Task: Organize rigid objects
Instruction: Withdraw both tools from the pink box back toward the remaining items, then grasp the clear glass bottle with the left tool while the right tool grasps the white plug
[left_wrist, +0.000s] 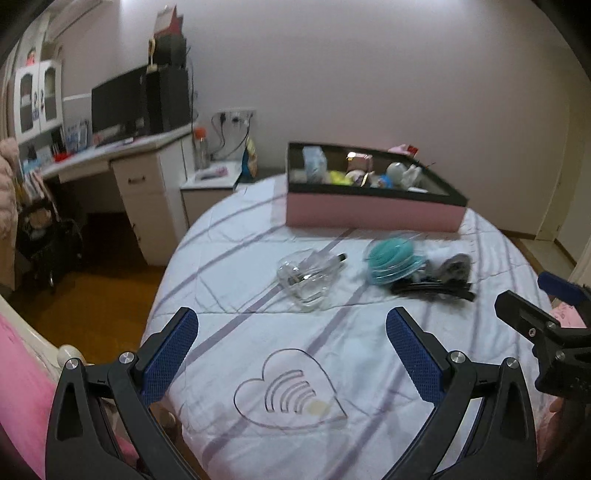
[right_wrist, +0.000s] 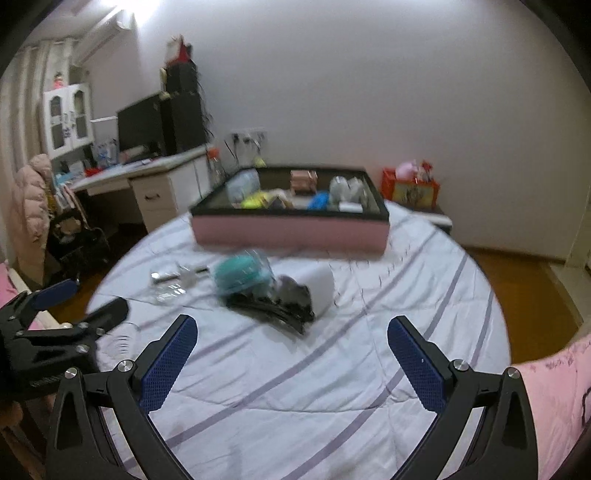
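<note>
Currently: left gripper and right gripper, both spread wide, empty, above the bed. Heart tray lies nearest; clear case, teal reel and black clips sit mid-bed, before the pink box. Risk, judged: flat transparent items slip on soft bedding; pads may snag sheet.

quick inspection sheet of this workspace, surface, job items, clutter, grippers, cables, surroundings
surface: bed sheet, white with purple stripes
job's things: clear heart tray nearest; clear container, teal roll and black items mid-bed; pink box behind them, partly filled
clutter: white block beside the black items
grippers: left gripper and right gripper both open, empty
cables: plugged into wall socket
surroundings: desk, monitor
</note>
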